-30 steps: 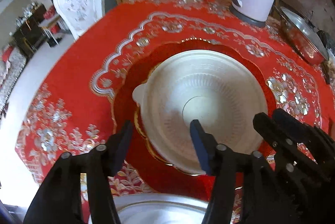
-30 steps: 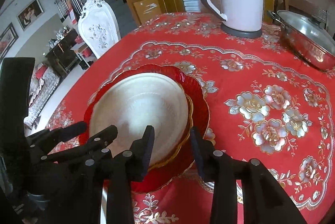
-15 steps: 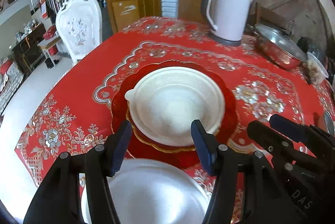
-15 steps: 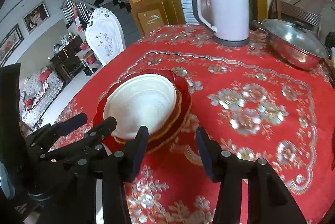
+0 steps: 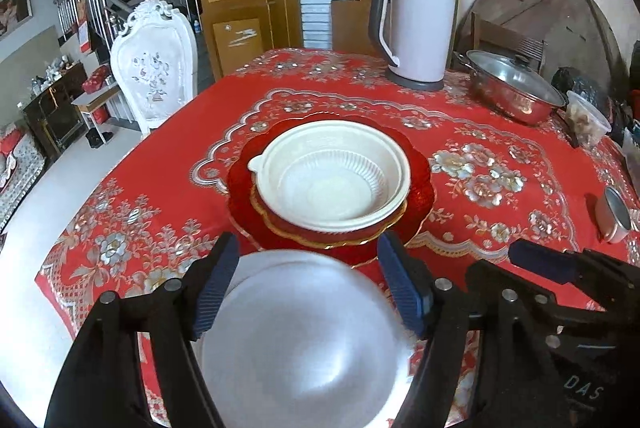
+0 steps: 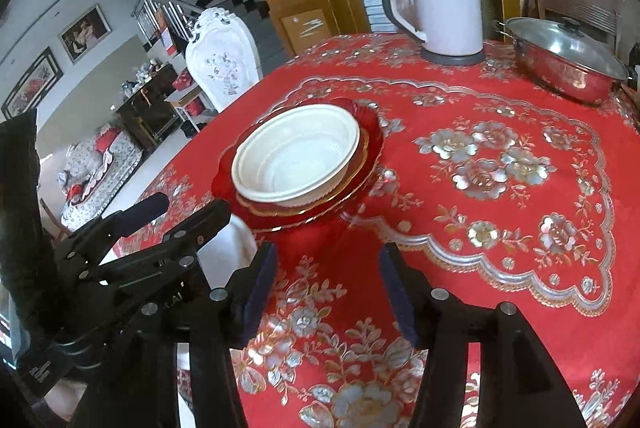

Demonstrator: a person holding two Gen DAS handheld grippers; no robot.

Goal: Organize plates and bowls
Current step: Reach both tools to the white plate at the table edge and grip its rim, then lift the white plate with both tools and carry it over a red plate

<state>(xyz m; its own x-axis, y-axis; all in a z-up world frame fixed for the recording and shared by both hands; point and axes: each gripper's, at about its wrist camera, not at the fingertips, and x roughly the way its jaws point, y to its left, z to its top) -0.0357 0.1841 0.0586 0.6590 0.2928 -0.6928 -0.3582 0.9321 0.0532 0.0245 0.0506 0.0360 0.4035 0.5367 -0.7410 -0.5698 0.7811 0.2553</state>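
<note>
A cream ribbed bowl [image 5: 332, 176] sits in a gold-rimmed red bowl [image 5: 332, 232], on a red scalloped plate [image 5: 244, 184] in the middle of the table. The same cream bowl [image 6: 296, 156] shows on the red plate [image 6: 374, 132] in the right wrist view. A white plate [image 5: 304, 340] lies nearer, under my left gripper [image 5: 308, 288], which hangs open above it, holding nothing. My right gripper [image 6: 326, 288] is open over bare tablecloth, to the right of the left one. A sliver of the white plate [image 6: 234, 248] shows behind the left gripper's body.
A white kettle [image 5: 416, 32] stands at the far side, a lidded steel pot [image 5: 512, 88] to its right. A plastic food tub [image 5: 586, 120] and a small metal cup [image 5: 614, 214] sit at the right edge. A white chair [image 5: 154, 68] stands beyond the table's left edge.
Both grippers have pulled back toward the near edge and risen, away from the stacked bowls. The white plate has come fully under the left gripper. Both stayed open.
</note>
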